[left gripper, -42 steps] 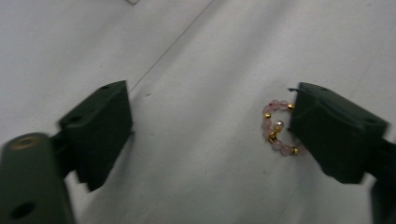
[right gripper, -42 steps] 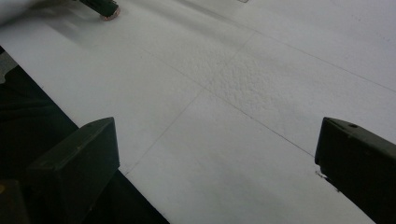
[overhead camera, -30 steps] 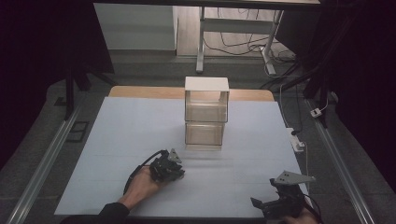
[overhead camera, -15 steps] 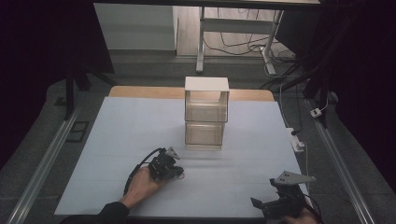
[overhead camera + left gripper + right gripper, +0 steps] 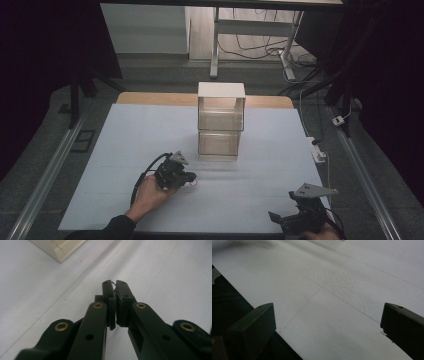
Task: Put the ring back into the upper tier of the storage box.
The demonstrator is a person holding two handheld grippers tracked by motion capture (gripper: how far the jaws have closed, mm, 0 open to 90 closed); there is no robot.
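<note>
A hand holds my left gripper (image 5: 191,179) low over the white table sheet (image 5: 260,180), in front of and to the left of the clear stacked box (image 5: 220,125). Its jaws are pressed together in the left gripper view (image 5: 115,285). A thin pale wire-like sliver (image 5: 114,284) is pinched at their tips; what it is I cannot tell. My right gripper (image 5: 287,220) sits at the table's front right edge. In the right gripper view its jaws (image 5: 327,327) stand wide apart with only bare sheet between them.
The two-tier clear box has a white top (image 5: 221,90) and stands mid-table; its cream corner (image 5: 60,250) shows in the left gripper view. A cable and small white plug (image 5: 319,152) lie at the right edge. Dark floor and metal rails (image 5: 45,175) flank the table.
The left gripper has lifted slightly off the sheet and shifted a little. The right gripper has stayed where it was.
</note>
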